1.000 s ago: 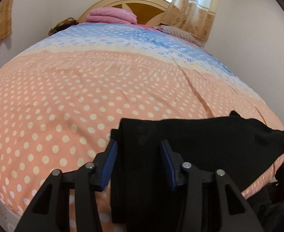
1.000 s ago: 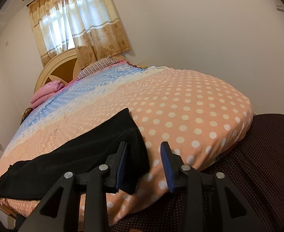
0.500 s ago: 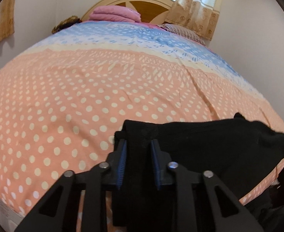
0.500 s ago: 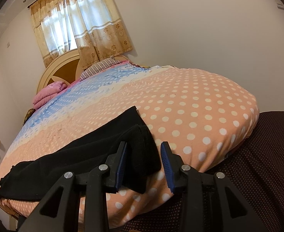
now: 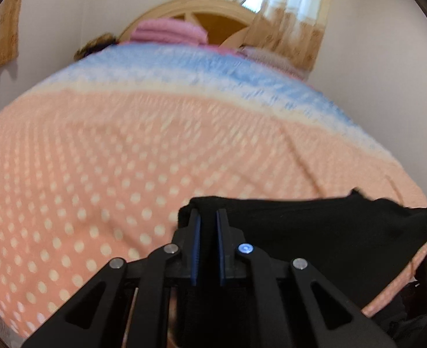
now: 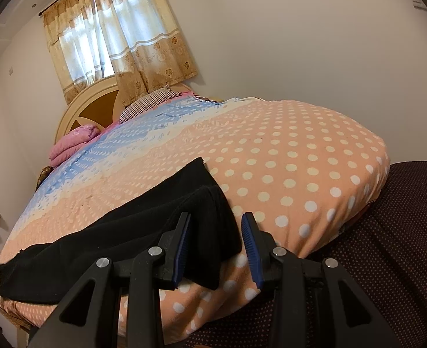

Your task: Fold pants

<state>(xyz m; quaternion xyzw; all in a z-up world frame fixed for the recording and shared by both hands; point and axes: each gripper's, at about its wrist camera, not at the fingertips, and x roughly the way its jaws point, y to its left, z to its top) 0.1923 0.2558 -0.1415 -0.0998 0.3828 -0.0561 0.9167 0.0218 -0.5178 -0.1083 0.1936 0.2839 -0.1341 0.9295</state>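
Black pants (image 5: pixel 315 226) lie along the near edge of the bed, with the leg ends folded over at one end (image 6: pixel 207 217). My left gripper (image 5: pixel 207 217) is shut on the pants at their left end and holds that end slightly raised. My right gripper (image 6: pixel 216 223) is open, its jaws on either side of the folded leg end, and the cloth lies between them without being pinched.
The bed (image 5: pixel 97 159) has a peach polka-dot and blue cover. A folded pink blanket (image 5: pixel 169 30) and a striped pillow (image 6: pixel 152 103) lie by the wooden headboard (image 6: pixel 94 101). Curtains (image 6: pixel 120 43) hang behind. Dark dotted fabric (image 6: pixel 393 246) is at the bed's right corner.
My left gripper closed on the pants' end and lifted it; the left view is now blurred by motion. My right gripper stayed open and moved slightly further over the folded leg end.
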